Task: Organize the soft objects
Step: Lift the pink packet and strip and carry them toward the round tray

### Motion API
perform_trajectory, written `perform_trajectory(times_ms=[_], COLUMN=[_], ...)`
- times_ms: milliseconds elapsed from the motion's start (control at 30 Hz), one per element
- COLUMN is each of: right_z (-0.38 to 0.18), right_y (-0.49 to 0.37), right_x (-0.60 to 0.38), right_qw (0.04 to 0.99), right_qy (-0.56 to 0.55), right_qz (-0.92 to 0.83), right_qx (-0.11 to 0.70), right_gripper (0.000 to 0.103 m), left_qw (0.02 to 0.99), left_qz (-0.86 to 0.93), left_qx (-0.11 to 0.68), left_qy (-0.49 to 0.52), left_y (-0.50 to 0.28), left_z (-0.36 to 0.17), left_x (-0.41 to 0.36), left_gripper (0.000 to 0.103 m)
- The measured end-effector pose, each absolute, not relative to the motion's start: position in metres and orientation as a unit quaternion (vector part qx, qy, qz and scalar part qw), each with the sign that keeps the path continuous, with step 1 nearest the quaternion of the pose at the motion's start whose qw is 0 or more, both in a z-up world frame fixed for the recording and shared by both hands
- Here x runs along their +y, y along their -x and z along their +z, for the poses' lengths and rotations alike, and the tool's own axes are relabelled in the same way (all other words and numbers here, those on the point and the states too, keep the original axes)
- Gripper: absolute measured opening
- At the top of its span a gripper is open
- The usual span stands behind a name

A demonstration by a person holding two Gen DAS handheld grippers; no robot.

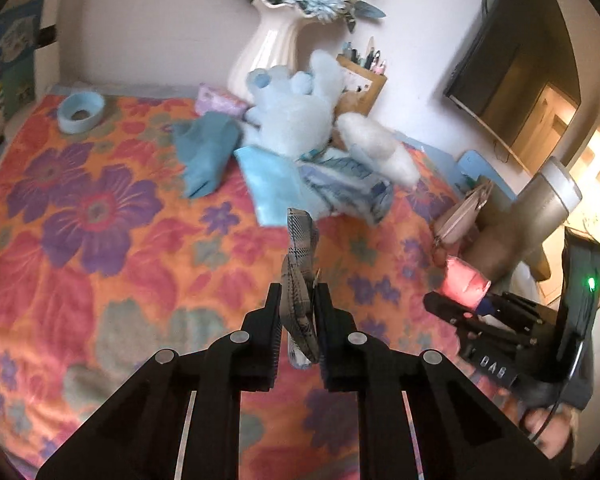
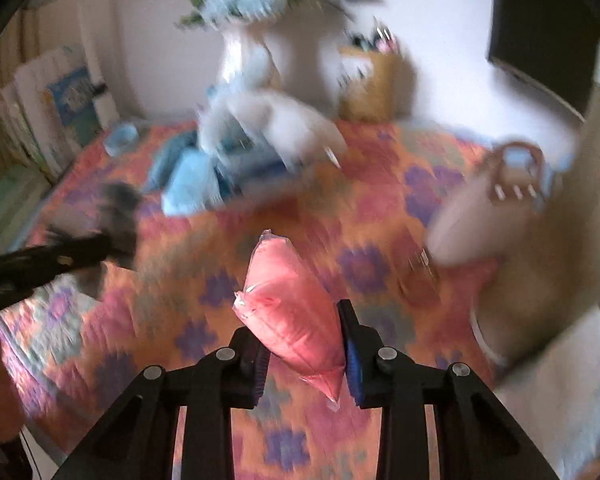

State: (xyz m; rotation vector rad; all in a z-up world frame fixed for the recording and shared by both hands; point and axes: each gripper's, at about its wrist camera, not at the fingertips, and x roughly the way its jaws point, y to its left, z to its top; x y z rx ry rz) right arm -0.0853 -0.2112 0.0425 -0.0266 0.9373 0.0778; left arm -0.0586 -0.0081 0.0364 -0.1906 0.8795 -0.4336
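Observation:
My left gripper (image 1: 298,292) is shut on a grey plaid cloth (image 1: 300,248) that sticks up between its fingers above the flowered blanket (image 1: 100,220). My right gripper (image 2: 296,320) is shut on a pink soft packet in clear wrap (image 2: 288,304). In the left wrist view the right gripper (image 1: 456,304) holds that pink packet (image 1: 466,282) at the right. At the back lies a pile: a light blue plush toy (image 1: 296,116), a teal cloth (image 1: 208,152), a pale blue cloth (image 1: 268,188) and a white fluffy piece (image 1: 380,148). The right wrist view is blurred.
A white vase with blue flowers (image 1: 268,52) and a wooden pen box (image 1: 360,84) stand against the back wall. A blue bowl (image 1: 80,112) sits at the back left. A beige handbag (image 2: 492,208) and a silver tumbler (image 1: 548,204) are at the right edge.

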Motion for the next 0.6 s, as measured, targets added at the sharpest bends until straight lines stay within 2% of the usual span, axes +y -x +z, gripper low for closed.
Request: perform_trajectory(times_ms=[133, 200, 233, 267, 333, 500, 600], right_z=[0.039, 0.043, 0.045, 0.047, 0.052, 0.049, 0.041], right_y=[0.087, 0.089, 0.091, 0.094, 0.101, 0.109, 0.106], right_x=[-0.203, -0.195, -0.193, -0.192, -0.19, -0.197, -0.199], right_qw=[0.867, 0.86, 0.862, 0.865, 0.872, 0.872, 0.862], right_qy=[-0.036, -0.058, -0.056, -0.05, -0.028, -0.021, -0.017], right_qz=[0.078, 0.12, 0.128, 0.131, 0.141, 0.168, 0.188], right_qx=[0.491, 0.492, 0.487, 0.481, 0.469, 0.46, 0.47], right_gripper=[0.032, 0.05, 0.065, 0.073, 0.078, 0.079, 0.083], left_qw=[0.884, 0.888, 0.889, 0.89, 0.89, 0.891, 0.894], left_qz=[-0.178, -0.163, -0.156, -0.151, -0.149, -0.164, -0.158], left_qx=[0.426, 0.424, 0.424, 0.424, 0.424, 0.413, 0.409], left_qy=[0.076, 0.074, 0.071, 0.07, 0.08, 0.096, 0.09], left_y=[0.062, 0.064, 0.062, 0.06, 0.057, 0.059, 0.061], left_z=[0.028, 0.024, 0.022, 0.02, 0.013, 0.013, 0.013], left_x=[0.006, 0.017, 0.019, 0.021, 0.027, 0.032, 0.029], left_gripper=[0.012, 0.012, 0.012, 0.012, 0.012, 0.012, 0.012])
